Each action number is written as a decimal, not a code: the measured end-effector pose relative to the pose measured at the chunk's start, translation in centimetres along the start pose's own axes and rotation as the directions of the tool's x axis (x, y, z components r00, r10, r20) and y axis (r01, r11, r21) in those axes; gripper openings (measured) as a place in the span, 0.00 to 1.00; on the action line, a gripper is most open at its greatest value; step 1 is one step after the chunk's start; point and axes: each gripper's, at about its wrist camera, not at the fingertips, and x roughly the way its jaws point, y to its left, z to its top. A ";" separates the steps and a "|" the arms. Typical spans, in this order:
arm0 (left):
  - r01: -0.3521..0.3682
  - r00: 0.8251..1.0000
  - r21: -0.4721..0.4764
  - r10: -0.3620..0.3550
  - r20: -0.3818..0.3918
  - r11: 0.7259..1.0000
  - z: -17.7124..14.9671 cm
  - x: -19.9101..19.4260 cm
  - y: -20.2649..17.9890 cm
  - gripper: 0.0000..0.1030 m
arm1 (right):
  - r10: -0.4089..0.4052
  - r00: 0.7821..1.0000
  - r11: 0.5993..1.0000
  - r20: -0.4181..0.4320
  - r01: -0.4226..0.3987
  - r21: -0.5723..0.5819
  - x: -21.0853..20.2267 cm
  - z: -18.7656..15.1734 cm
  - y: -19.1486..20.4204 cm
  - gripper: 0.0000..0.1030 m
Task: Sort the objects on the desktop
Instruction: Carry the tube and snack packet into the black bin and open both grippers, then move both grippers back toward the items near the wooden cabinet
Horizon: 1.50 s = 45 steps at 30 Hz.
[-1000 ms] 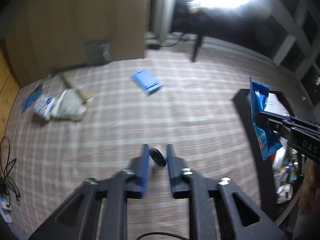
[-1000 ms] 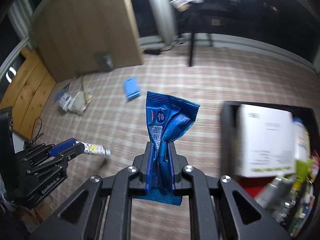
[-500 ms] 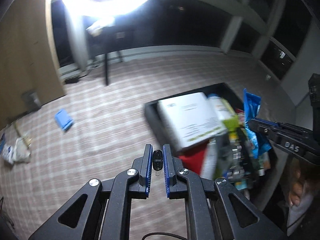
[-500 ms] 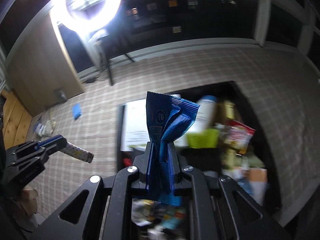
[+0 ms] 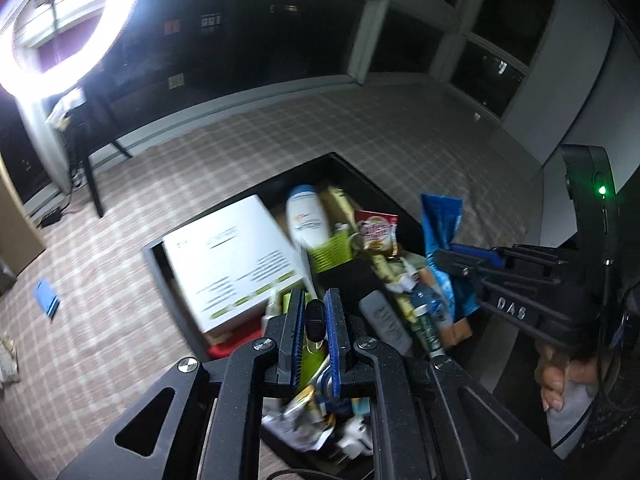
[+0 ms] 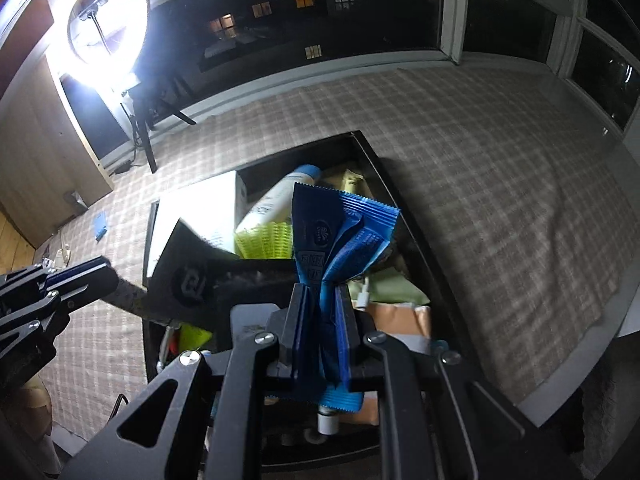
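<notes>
Crumpled blue wrapper point(image 6: 340, 236) (serrated top edge) stands upright, glossy.

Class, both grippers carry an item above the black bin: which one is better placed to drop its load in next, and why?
Probably the right gripper: its blue wrapper hangs over the black bin. The left gripper, with its small tube, sits nearer the bin's edge.

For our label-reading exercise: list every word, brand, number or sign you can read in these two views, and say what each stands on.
"DAS": white letters on the right gripper, seen from the left wrist.
Round logo on the black box: a sign, no readable word.
White box: print lines, too blurred.
Blue packet: logo and print, too small.
Red snack bag: lettering blurred.
White bottle: print unreadable.
</notes>
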 end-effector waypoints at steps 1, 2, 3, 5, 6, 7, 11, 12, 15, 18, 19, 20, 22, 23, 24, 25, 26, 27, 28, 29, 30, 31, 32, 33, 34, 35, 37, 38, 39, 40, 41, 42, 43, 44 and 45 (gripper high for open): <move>-0.002 1.000 0.005 0.002 -0.008 1.000 0.3 0.4 -0.4 0.10 | 0.004 1.000 1.000 -0.013 -0.005 -0.008 0.2 0.1 0.0 0.21; -0.013 1.000 0.006 0.013 -0.010 1.000 0.5 0.8 -0.5 0.15 | 0.000 1.000 1.000 -0.017 0.000 -0.006 0.3 0.1 0.0 0.23; -0.026 1.000 0.005 0.026 -0.007 1.000 0.7 1.1 -0.6 0.18 | -0.011 1.000 1.000 -0.023 0.011 0.000 0.5 0.2 -0.1 0.31; -0.035 0.999 -0.006 0.036 0.003 0.999 1.1 1.4 -0.6 0.28 | -0.017 1.000 1.000 -0.025 0.017 0.013 0.6 0.2 -0.4 0.38; -0.038 0.999 -0.013 0.038 0.006 0.999 1.2 1.3 -0.5 0.28 | -0.007 1.000 1.000 -0.022 0.007 0.024 0.5 0.3 -0.6 0.38; -0.040 0.999 -0.020 0.040 0.008 0.999 1.3 1.3 -0.3 0.28 | 0.000 1.000 1.000 -0.023 0.001 0.031 0.5 0.3 -0.7 0.39; -0.051 0.999 -0.037 0.051 0.005 0.998 1.3 1.1 0.7 0.28 | 0.003 1.000 0.999 -0.023 -0.002 0.048 0.6 0.3 -1.1 0.40; -0.051 0.999 -0.042 0.051 0.004 0.998 1.2 0.9 1.0 0.28 | 0.007 1.000 0.999 -0.024 -0.006 0.048 0.7 0.5 -1.1 0.40; -0.054 0.999 -0.058 0.054 0.002 0.997 1.0 0.7 1.6 0.28 | 0.009 1.000 0.999 -0.025 -0.007 0.046 0.7 0.4 -0.8 0.40; -0.058 0.998 -0.071 0.058 -0.002 0.996 0.6 0.5 2.5 0.28 | 0.017 1.000 0.999 -0.024 -0.016 0.045 0.7 0.4 -0.2 0.40; -0.059 0.998 -0.075 0.059 -0.004 0.995 0.4 0.4 2.8 0.28 | 0.022 0.999 0.999 -0.024 -0.021 0.042 0.7 0.4 0.1 0.40; -0.061 0.998 -0.081 0.061 -0.006 0.995 0.2 0.3 3.1 0.28 | 0.023 0.999 0.999 -0.022 -0.022 0.037 0.6 0.3 0.5 0.40; -0.071 0.997 -0.085 0.070 -0.011 0.994 -0.2 0.2 3.8 0.28 | 0.027 0.999 0.999 -0.020 -0.027 0.028 0.6 0.4 1.1 0.40; -0.077 0.997 -0.089 0.076 -0.012 0.993 -0.5 0.1 4.1 0.28 | 0.032 0.999 0.999 -0.019 -0.032 0.020 0.6 0.5 1.6 0.40; -0.083 0.997 -0.094 0.082 -0.014 0.992 -0.7 0.0 4.6 0.28 | 0.037 0.999 0.999 -0.018 -0.037 0.012 0.5 0.5 2.1 0.40; -0.087 0.996 -0.100 0.086 -0.015 0.991 -0.9 -0.1 5.0 0.28 | 0.041 0.999 0.999 -0.018 -0.041 0.004 0.6 0.6 2.6 0.40; -0.093 0.996 -0.106 0.091 -0.017 0.990 -1.2 -0.3 5.6 0.28 | 0.044 0.999 0.999 -0.019 -0.044 -0.003 0.6 0.7 3.1 0.40; -0.101 0.995 -0.114 0.099 -0.018 0.988 -1.4 -0.5 6.2 0.28 | 0.049 0.999 0.999 -0.020 -0.049 -0.011 0.6 0.8 3.7 0.40; -0.110 0.994 -0.122 0.109 -0.019 0.986 -1.6 -0.7 6.7 0.28 | 0.054 0.998 0.998 -0.022 -0.054 -0.022 0.7 0.9 4.5 0.40; -0.126 0.992 -0.131 0.124 -0.020 0.983 -2.0 -0.9 7.5 0.28 | 0.058 0.998 0.998 -0.023 -0.059 -0.032 0.8 1.0 5.0 0.40; -0.136 0.991 -0.138 0.134 -0.021 0.981 -2.2 -1.1 8.1 0.28 | 0.063 0.998 0.997 -0.024 -0.064 -0.042 0.8 1.1 5.7 0.40; -0.146 0.989 -0.144 0.144 -0.022 0.979 -2.5 -1.3 8.8 0.28 | 0.071 0.997 0.996 -0.026 -0.073 -0.059 0.9 1.2 6.7 0.40; -0.161 0.987 -0.159 0.159 -0.026 0.974 -2.9 -1.6 9.9 0.28 | 0.080 0.996 0.994 -0.029 -0.082 -0.074 1.1 1.4 7.6 0.40; -0.172 0.985 -0.173 0.169 -0.029 0.970 -3.3 -1.8 10.8 0.28 | 0.088 0.996 0.992 -0.031 -0.090 -0.087 1.2 1.5 8.5 0.40; -0.179 0.984 -0.183 0.176 -0.031 0.967 -3.7 -2.0 11.7 0.29 | 0.094 0.995 0.991 -0.033 -0.096 -0.097 1.3 1.7 9.2 0.41; -0.193 0.981 -0.198 0.190 -0.034 0.961 -4.1 -2.3 12.8 0.31 | 0.103 0.994 0.988 -0.034 -0.107 -0.113 1.4 1.9 10.3 0.41; -0.225 0.974 -0.235 0.221 -0.041 0.946 -5.0 -3.0 15.2 0.33 | 0.118 0.992 0.982 -0.039 -0.123 -0.143 1.8 2.2 12.3 0.41; -0.236 0.972 -0.248 0.232 -0.045 0.939 -5.4 -3.4 16.2 0.34 | 0.128 0.991 0.978 -0.044 -0.133 -0.163 2.0 2.4 13.6 0.41; -0.253 0.967 -0.270 0.249 -0.051 0.929 -6.0 -3.9 17.6 0.35 | 0.136 0.989 0.974 -0.049 -0.143 -0.179 2.3 2.6 14.6 0.41; -0.264 0.964 -0.284 0.260 -0.055 0.922 -6.5 -4.3 18.7 0.36 | 0.146 0.988 0.969 -0.054 -0.153 -0.195 2.6 2.8 15.8 0.41; -0.278 0.960 -0.301 0.274 -0.059 0.912 -7.1 -4.7 20.0 0.37 | 0.155 0.986 0.963 -0.060 -0.164 -0.213 2.9 3.0 17.1 0.41; -0.297 0.954 -0.323 0.291 -0.065 0.899 -7.8 -5.3 21.6 0.37 | 0.162 0.985 0.958 -0.065 -0.173 -0.230 3.2 3.2 18.3 0.41; -0.307 0.951 -0.338 0.302 -0.070 0.889 -8.3 -5.6 22.6 0.38 | 0.169 0.983 0.953 -0.068 -0.181 -0.245 3.5 3.3 19.5 0.41; -0.322 0.946 -0.358 0.316 -0.076 0.876 -8.9 -6.1 23.9 0.39 | 0.178 0.981 0.945 -0.076 -0.192 -0.266 3.9 3.6 21.1 0.41; -0.339 0.939 -0.379 0.333 -0.084 0.861 -9.5 -6.7 25.5 0.39 | 0.183 0.980 0.940 -0.080 -0.199 -0.277 4.2 3.7 22.0 0.41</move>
